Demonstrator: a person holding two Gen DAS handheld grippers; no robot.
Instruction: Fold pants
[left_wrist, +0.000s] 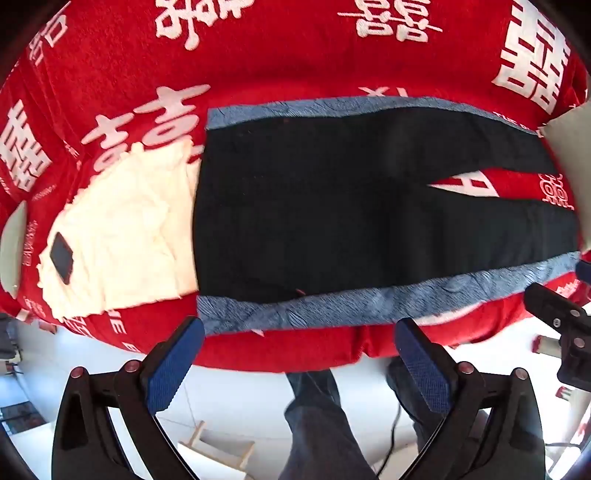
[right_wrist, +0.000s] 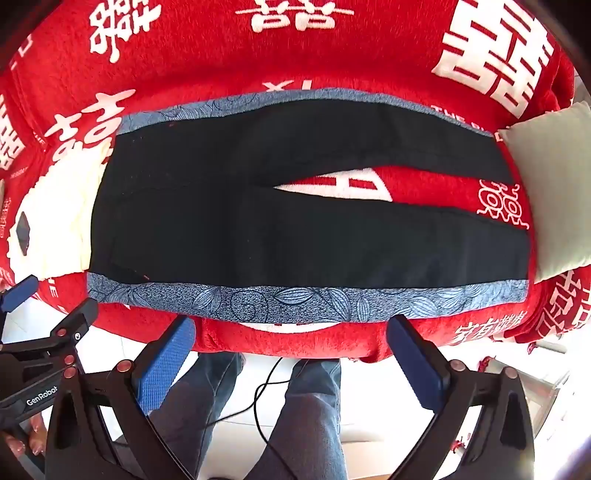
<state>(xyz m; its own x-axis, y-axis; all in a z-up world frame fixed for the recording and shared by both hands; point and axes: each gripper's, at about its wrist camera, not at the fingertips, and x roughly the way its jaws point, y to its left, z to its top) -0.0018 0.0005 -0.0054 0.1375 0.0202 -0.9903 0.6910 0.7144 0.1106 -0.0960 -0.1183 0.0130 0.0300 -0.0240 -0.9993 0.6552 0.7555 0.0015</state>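
Over the bed's near edge, the left gripper (left_wrist: 299, 363) and right gripper (right_wrist: 290, 360) are hanging fully open, holding nothing; the spread pants (right_wrist: 295, 218) are risking bunching if the fingers also snag the red blanket (right_wrist: 221, 55).

Pants (left_wrist: 332, 206) spread flat mid-frame on blanket (left_wrist: 280, 66), legs toward right. Folded cloth (left_wrist: 122, 236) touching waist at left, small flat object (left_wrist: 62, 256) atop. Cushion (right_wrist: 550, 192) at right edge.
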